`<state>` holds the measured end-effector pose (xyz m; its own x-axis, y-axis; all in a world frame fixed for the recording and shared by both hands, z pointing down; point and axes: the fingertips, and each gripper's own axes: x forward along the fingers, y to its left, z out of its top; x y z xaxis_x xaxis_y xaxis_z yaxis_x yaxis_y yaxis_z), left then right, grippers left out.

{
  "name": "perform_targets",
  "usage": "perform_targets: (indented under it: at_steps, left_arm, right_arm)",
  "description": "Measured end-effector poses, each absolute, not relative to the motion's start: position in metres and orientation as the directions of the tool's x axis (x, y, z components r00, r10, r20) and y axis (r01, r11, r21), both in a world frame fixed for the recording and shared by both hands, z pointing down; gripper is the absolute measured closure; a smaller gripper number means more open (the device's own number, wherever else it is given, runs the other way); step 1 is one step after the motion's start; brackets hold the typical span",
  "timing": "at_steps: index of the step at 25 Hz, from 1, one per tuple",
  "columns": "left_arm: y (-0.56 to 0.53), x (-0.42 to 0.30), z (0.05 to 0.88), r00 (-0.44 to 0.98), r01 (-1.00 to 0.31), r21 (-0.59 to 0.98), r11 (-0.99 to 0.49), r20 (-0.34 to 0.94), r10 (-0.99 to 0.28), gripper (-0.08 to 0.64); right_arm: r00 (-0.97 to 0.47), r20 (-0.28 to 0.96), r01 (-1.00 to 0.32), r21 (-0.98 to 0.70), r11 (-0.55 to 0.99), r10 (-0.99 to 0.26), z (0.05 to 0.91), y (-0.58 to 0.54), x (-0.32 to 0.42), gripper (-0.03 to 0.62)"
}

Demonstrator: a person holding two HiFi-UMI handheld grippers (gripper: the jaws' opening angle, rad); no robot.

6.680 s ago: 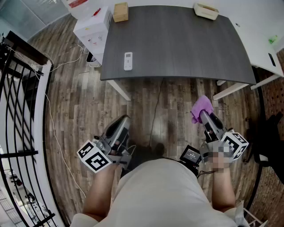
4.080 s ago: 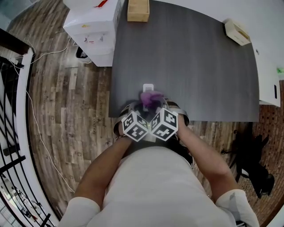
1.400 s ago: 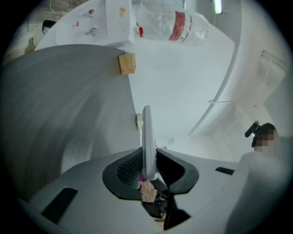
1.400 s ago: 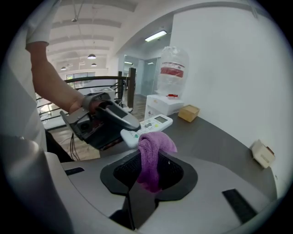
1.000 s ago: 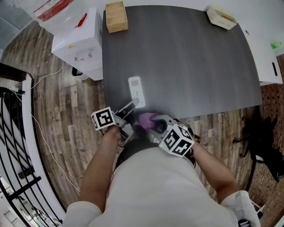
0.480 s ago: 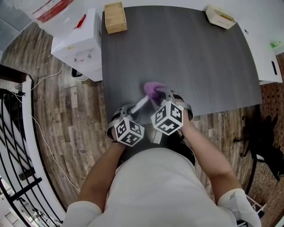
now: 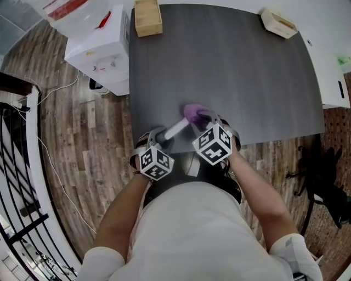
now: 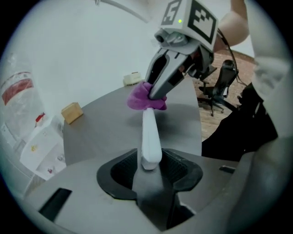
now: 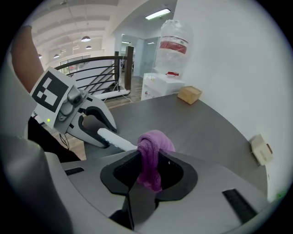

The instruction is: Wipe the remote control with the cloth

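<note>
One hand-held gripper (image 9: 148,172) tight on cloth (image 9: 154,140)

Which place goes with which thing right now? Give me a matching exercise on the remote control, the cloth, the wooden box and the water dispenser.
Things:
1. remote control
2. cloth
3. wooden box
4. water dispenser

Places:
A. on the floor, beside the table's left side
B. on the table's far left corner
C. between the left hand-held gripper's jaws
D. clamped in the right hand-held gripper

Pairs: 1-C, 2-D, 3-B, 4-A.

The left hand-held gripper's jaws are opening, with the remote control's end between them.
</note>
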<state>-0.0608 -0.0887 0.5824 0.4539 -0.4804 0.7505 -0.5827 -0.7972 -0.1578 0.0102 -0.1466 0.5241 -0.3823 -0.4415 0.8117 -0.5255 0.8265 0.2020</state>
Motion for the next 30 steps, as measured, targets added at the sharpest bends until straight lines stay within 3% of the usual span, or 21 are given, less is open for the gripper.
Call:
perform_targets:
  at_steps: [2, 7, 11, 15, 21, 26, 30]
  left_arm:
    - [-0.091, -0.059, 0.581, 0.464, -0.561, -0.151, -0.814, 0.758, -0.459, 0.443]
    - [-0.102, -0.045, 0.540, 0.481, -0.513, -0.307, -0.802, 0.671, -0.565, 0.451]
    - [-0.102, -0.026, 0.525, 0.489, -0.438, -0.389, -0.810, 0.653, -0.578, 0.454]
    - [-0.103, -0.020, 0.523, 0.467, -0.398, -0.420, -0.815, 0.672, -0.575, 0.454]
    - [-0.100, -0.023, 0.537, 0.437, -0.448, -0.358, -0.819, 0.711, -0.550, 0.454]
    - [-0.098, -0.034, 0.547, 0.449, -0.545, -0.253, -0.799, 0.717, -0.534, 0.459]
    - [-0.100, -0.044, 0.539, 0.449, -0.587, -0.233, -0.775, 0.703, -0.551, 0.459]
  right_arm:
    - [-0.382, 0.815, -0.550, 0.178, 0.816, -0.435, 0.525, -0.146, 0.015, 0.488]
    - [-0.312, 0.831, -0.567, 0.227, 0.792, -0.461, 0.527, -0.158, 0.033, 0.488]
    - [-0.250, 0.851, -0.499, 0.295, 0.815, -0.462, 0.528, -0.153, 0.034, 0.489]
    - [-0.307, 0.856, -0.416, 0.271, 0.868, -0.415, 0.510, -0.130, 0.009, 0.489]
    - [-0.480, 0.829, -0.424, 0.067, 0.903, -0.287, 0.483, -0.086, -0.033, 0.491]
    - [-0.645, 0.749, -0.472, -0.231, 0.851, -0.154, 0.475, -0.061, -0.049, 0.491]
    - [-0.661, 0.708, -0.559, -0.244, 0.792, -0.248, 0.465, -0.085, -0.025, 0.489]
